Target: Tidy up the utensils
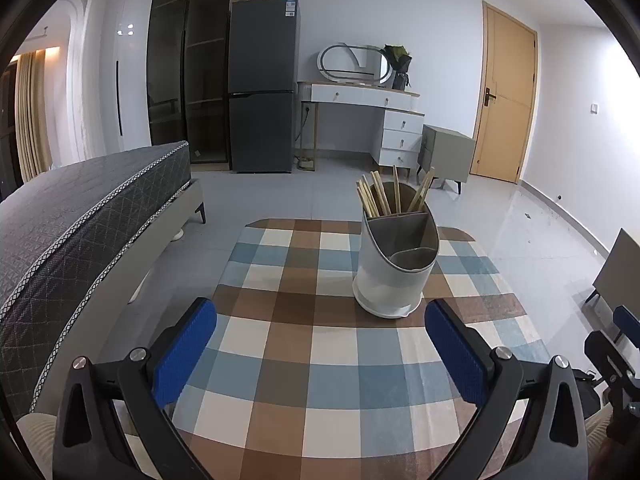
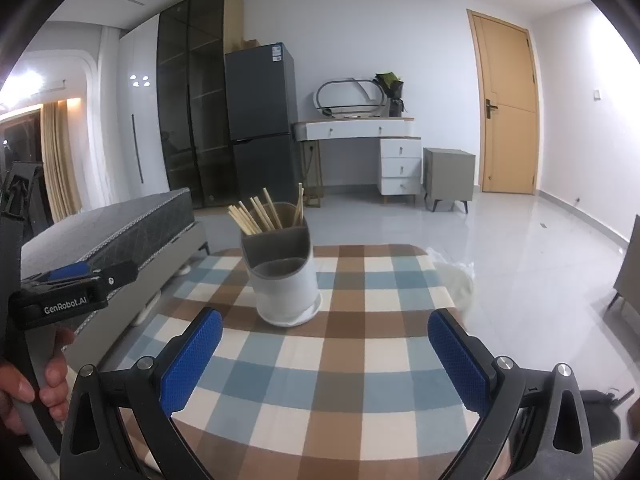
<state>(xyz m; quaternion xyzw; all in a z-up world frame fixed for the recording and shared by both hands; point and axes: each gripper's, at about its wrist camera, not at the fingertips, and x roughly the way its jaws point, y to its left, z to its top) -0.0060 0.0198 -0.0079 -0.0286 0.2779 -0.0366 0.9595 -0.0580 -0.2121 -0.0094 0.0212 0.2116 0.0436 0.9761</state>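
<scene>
Nearest, the left gripper (image 1: 320,344) and the right gripper (image 2: 325,350) both hover over the near part of the checked tablecloth (image 1: 304,396), each with its blue-padded jaws spread wide and nothing between them. A hand (image 2: 24,384) grips the left tool's handle at the left edge of the right wrist view. Farther on, toward the cloth's far side, a white utensil holder (image 1: 394,264) stands upright, wooden chopsticks (image 1: 378,198) leaning in its far compartment. Beyond lie a bed (image 1: 80,216) on the left, a fridge (image 1: 262,88), a dressing table (image 1: 368,114) and a door (image 1: 506,96).
</scene>
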